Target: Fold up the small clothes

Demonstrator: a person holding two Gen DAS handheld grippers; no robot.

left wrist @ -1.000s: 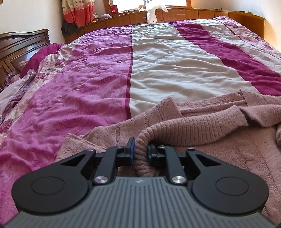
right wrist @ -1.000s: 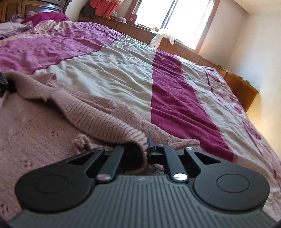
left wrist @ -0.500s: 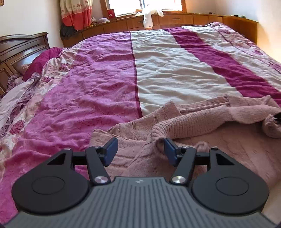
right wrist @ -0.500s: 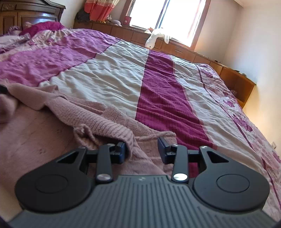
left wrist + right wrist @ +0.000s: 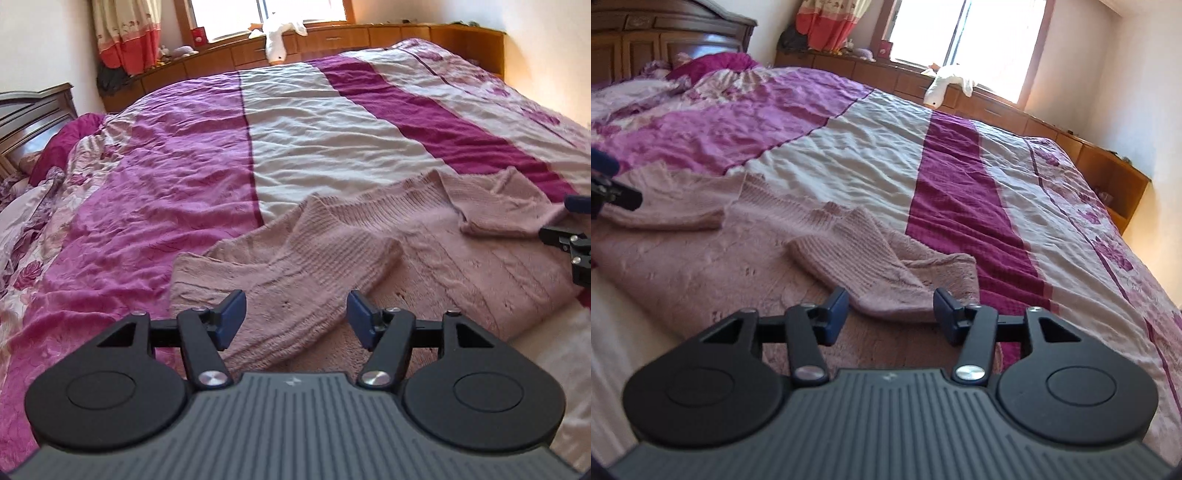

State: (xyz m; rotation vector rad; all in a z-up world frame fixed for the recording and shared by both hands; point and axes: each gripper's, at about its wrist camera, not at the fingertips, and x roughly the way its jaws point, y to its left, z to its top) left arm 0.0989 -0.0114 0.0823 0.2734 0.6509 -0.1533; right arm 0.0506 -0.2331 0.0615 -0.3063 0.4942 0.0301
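Observation:
A dusty-pink knitted sweater (image 5: pixel 461 258) lies flat on the bed, both ribbed sleeves folded in over its body. My left gripper (image 5: pixel 295 317) is open and empty, raised just above the left sleeve (image 5: pixel 314 266). My right gripper (image 5: pixel 890 314) is open and empty, just above the cuff of the right sleeve (image 5: pixel 857 254). The sweater body shows in the right wrist view (image 5: pixel 701 266). The right gripper appears at the right edge of the left wrist view (image 5: pixel 569 236); the left one shows at the left edge of the right wrist view (image 5: pixel 609 184).
The bed has a purple, cream and magenta striped cover (image 5: pixel 314 129). A dark wooden headboard (image 5: pixel 665 48) and pillows are at the left. Low wooden cabinets (image 5: pixel 369 40) run under the window, with a white plush toy (image 5: pixel 277 40) on them.
Both grippers were shut on the sleeves a second ago. They opened, dropped the sleeves onto the sweater body, and drew back and up.

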